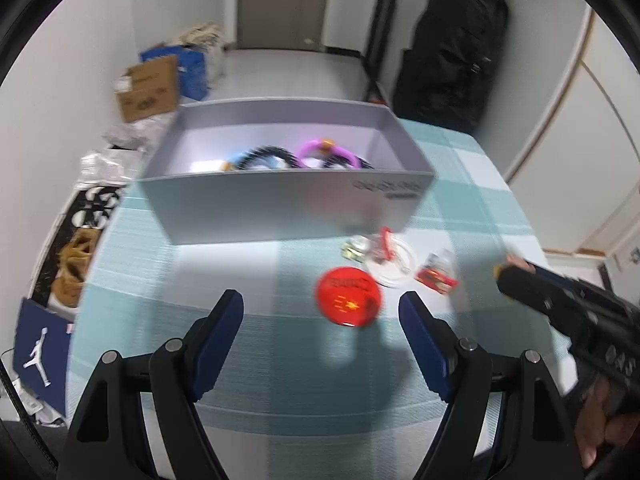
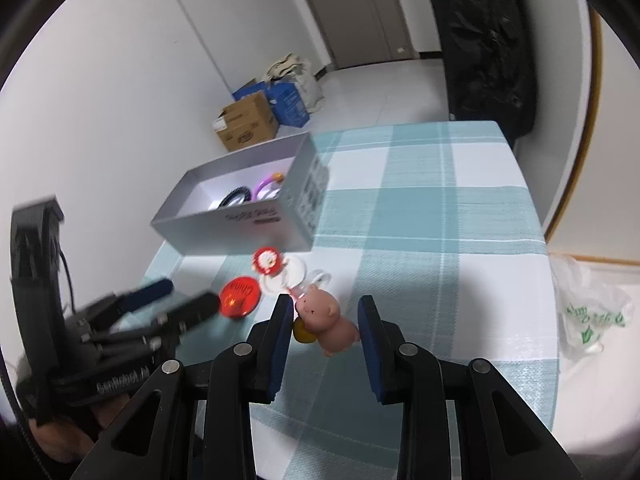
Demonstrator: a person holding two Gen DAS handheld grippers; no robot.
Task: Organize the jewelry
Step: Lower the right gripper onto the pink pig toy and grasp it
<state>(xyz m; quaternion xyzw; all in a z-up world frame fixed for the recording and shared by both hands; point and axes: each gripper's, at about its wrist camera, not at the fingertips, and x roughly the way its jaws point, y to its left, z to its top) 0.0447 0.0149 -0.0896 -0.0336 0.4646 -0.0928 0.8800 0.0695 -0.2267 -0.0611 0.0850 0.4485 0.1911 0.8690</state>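
A grey open box (image 1: 280, 204) stands on the checked tablecloth and holds a purple ring (image 1: 328, 154) and dark bracelets (image 1: 268, 156). It also shows in the right wrist view (image 2: 240, 220). A red round badge (image 1: 347, 297) lies between the box and my left gripper (image 1: 322, 320), which is open and empty just short of it. My right gripper (image 2: 325, 320) is open around a pink pig charm (image 2: 326, 320) with an orange piece, which lies on the cloth. A red lion badge (image 2: 267, 261) and clear packets (image 2: 292, 274) lie near the box.
The table (image 2: 440, 220) has a teal and white checked cloth. Cardboard and blue boxes (image 1: 160, 80) stand on the floor at the left. A black bag (image 1: 448, 48) stands behind the table. A plastic bag (image 2: 588, 312) lies off the table's right edge.
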